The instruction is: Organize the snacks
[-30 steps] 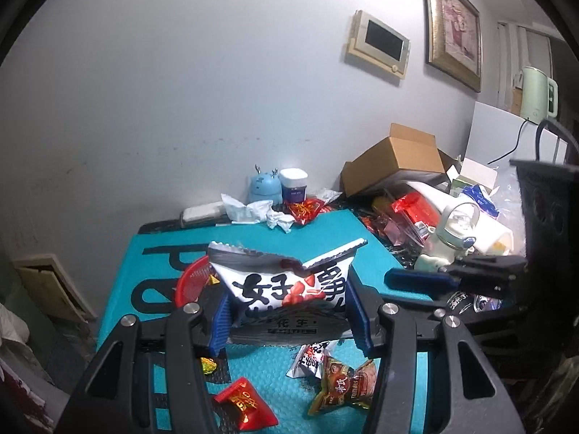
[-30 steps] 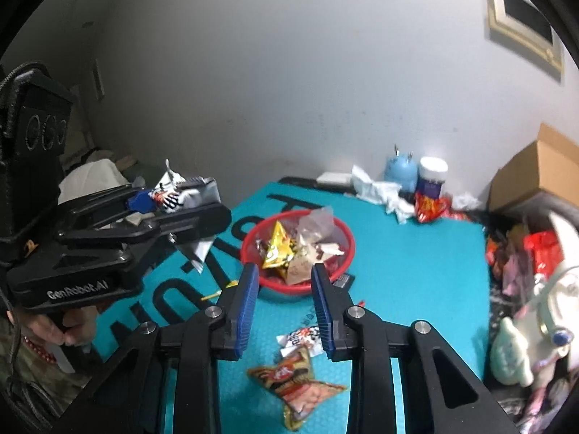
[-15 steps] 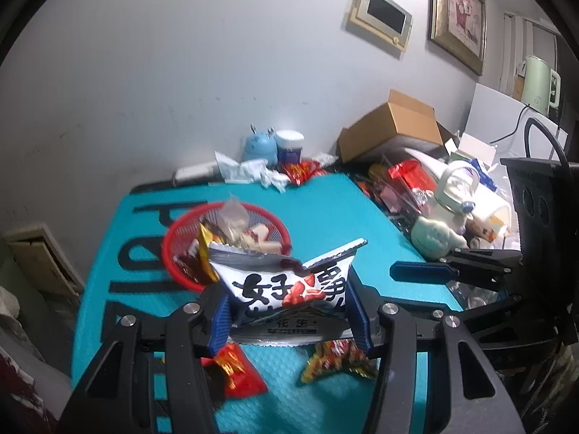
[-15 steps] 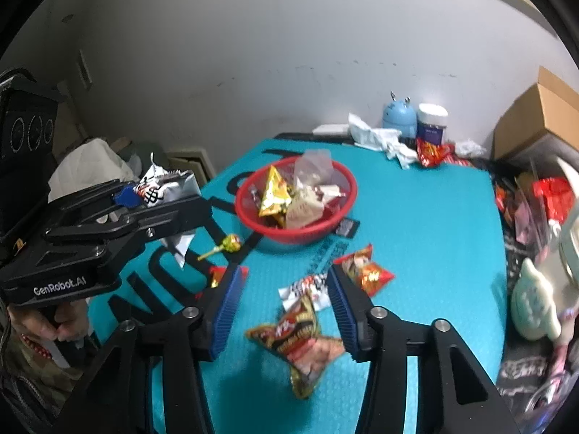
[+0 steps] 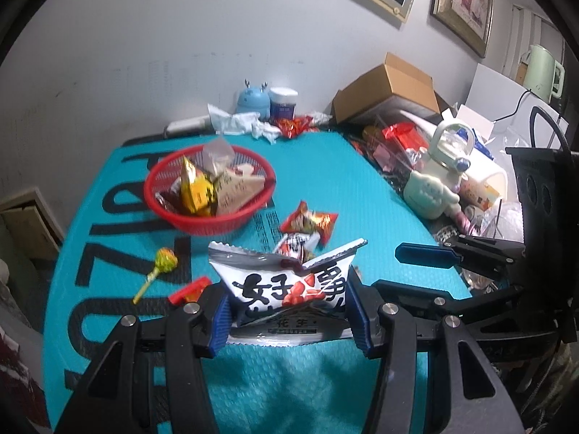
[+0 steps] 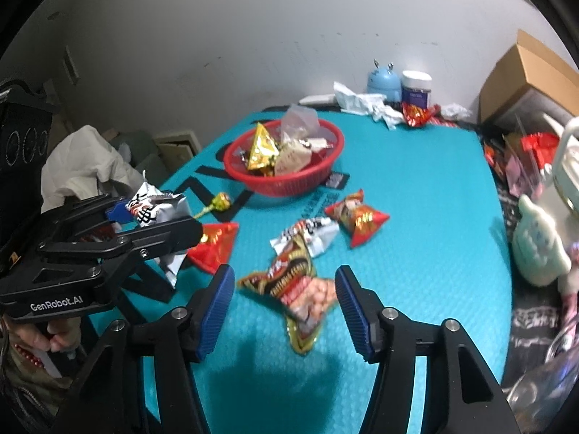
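Observation:
My left gripper [image 5: 287, 305] is shut on a white peanut packet [image 5: 289, 282] with black characters, held above the teal mat; the same gripper [image 6: 152, 217] and packet [image 6: 155, 209] show at the left of the right wrist view. My right gripper [image 6: 284, 302] hovers low over a brown and red snack bag [image 6: 296, 285]; its jaws are opening and the bag lies on the mat below the gap, untouched. A red basket [image 6: 284, 159] with several snacks stands farther back. Loose on the mat lie a red packet [image 6: 215, 244], a white packet [image 6: 311, 233], a red foil packet [image 6: 358, 217] and a lollipop [image 6: 220, 202].
Clutter lines the mat's right side: a pale toy [image 6: 539, 242], a white kettle-shaped jug [image 5: 452, 144], red wrappers and a cardboard box [image 5: 391, 86]. A blue container [image 6: 383, 79], a jar [image 6: 416, 86] and crumpled tissue [image 6: 358, 101] sit by the back wall. A person's hand [image 6: 39, 336] holds the left gripper.
Both grippers have sunk toward the mat and tilted down, so the basket and loose snacks come into fuller view. The right jaws have spread from shut to open. The left keeps its packet.

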The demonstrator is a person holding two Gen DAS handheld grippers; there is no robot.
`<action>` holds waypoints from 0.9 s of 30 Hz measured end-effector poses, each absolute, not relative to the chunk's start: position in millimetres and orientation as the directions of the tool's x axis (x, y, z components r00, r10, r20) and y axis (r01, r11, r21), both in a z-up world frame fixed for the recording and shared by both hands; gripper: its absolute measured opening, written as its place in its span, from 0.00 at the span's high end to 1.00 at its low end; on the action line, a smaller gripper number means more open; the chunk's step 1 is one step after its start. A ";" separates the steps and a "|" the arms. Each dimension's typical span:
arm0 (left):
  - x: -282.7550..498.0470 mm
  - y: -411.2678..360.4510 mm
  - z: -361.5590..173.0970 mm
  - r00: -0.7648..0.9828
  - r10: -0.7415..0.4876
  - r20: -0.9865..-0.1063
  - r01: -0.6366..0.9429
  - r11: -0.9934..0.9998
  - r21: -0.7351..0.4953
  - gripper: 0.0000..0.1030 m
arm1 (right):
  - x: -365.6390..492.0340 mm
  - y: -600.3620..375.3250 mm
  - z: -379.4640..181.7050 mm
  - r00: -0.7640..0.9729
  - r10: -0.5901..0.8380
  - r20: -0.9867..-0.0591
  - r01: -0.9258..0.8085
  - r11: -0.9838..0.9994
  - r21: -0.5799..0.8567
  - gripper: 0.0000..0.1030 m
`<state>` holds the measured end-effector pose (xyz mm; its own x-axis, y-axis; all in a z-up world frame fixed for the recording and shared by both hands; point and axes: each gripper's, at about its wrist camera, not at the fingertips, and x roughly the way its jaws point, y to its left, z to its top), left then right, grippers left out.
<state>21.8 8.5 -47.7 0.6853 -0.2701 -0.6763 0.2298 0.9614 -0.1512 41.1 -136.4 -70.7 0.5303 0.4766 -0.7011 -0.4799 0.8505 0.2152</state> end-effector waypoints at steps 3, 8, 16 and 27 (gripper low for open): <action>19.2 8.8 -57.5 0.672 -0.260 -0.694 0.216 0.964 -0.152 0.49 | 39.1 -136.8 -80.2 0.521 0.465 -0.715 -0.471 0.856 0.214 0.43; 18.5 11.1 -72.5 0.647 -0.250 -0.720 0.193 0.968 -0.162 0.49 | 38.5 -134.6 -93.0 0.505 0.449 -0.738 -0.469 0.860 0.202 0.40; 24.7 16.8 -91.6 0.617 -0.237 -0.750 0.160 0.971 -0.175 0.49 | 48.3 -129.4 -107.2 0.487 0.425 -0.763 -0.470 0.864 0.181 0.34; 39.8 26.5 -109.5 0.585 -0.222 -0.780 0.126 0.975 -0.183 0.49 | 69.5 -117.6 -121.1 0.473 0.390 -0.790 -0.502 0.856 0.123 0.26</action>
<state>39.8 26.5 -109.5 0.5853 -0.2224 -0.7797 0.1261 0.9749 -0.1835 69.5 -117.6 -121.1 0.4726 0.3905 -0.7900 -0.5021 0.8561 0.1228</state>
